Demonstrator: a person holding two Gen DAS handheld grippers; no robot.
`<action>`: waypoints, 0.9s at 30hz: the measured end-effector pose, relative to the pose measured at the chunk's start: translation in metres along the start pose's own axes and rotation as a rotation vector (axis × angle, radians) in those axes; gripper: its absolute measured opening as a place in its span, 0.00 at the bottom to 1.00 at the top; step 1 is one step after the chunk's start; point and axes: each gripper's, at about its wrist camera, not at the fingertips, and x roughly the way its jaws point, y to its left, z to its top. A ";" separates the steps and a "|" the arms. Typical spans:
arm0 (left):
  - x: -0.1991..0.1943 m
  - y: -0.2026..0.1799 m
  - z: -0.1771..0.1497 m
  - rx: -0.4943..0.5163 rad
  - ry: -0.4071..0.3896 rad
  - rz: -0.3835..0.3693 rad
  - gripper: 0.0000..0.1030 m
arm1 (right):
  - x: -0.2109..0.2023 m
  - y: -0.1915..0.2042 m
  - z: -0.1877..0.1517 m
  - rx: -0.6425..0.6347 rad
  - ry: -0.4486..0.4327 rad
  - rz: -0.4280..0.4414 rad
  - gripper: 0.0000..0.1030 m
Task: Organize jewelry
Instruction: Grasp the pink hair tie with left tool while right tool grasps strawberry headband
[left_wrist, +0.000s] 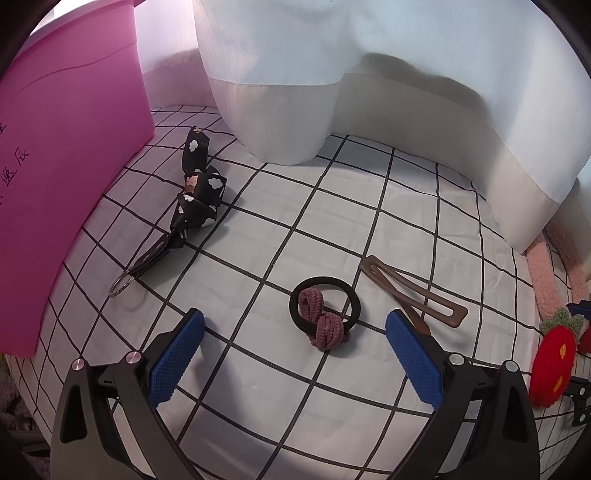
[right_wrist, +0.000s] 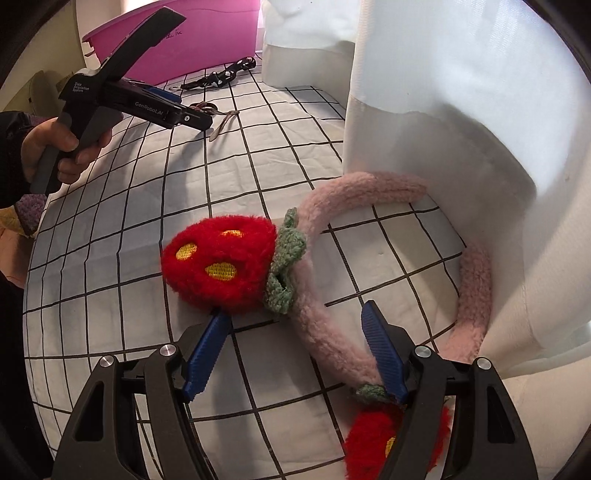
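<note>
1. The checked cloth (left_wrist: 332, 229) is your work surface, with a white curtain (left_wrist: 288, 92) hanging along its far side. Every piece of jewelry in view lies loose on it, so the sorting looks barely started.
2. The pink bin (left_wrist: 74, 155) stands at the far left. It is probably where the pieces go, but its inside is hidden, so you cannot count anything as put away.
3. The pink headband (right_wrist: 332, 343) with its red strawberry (right_wrist: 221, 262) lies near right, its far end against the curtain. Your right gripper (right_wrist: 299, 347) stands wide open over the band, the band running between the jaws and touching the right pad; nothing is clamped yet. This looks like the piece in hand.
4. The black patterned lanyard (left_wrist: 199, 192) with its key ring lies far left, just beside the bin, untouched.
5. The brown hair clip (left_wrist: 413, 291) lies right of centre, flat on the cloth.
6. The black hair tie (left_wrist: 325, 302) with a mauve tie knotted on it sits near centre. Your left gripper (left_wrist: 295, 332) hovers wide open and empty, the tie just beyond its tips.
7. Left to do: all four pieces.
</note>
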 end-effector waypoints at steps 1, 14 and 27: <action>0.001 0.000 0.001 -0.001 -0.002 0.001 0.94 | 0.001 0.000 0.000 0.013 -0.009 0.002 0.67; -0.003 -0.003 -0.001 -0.010 -0.044 0.008 0.82 | 0.006 0.002 0.004 0.138 -0.063 -0.014 0.65; -0.017 -0.010 -0.007 0.018 -0.042 -0.013 0.20 | 0.010 0.022 0.015 0.104 -0.048 -0.060 0.13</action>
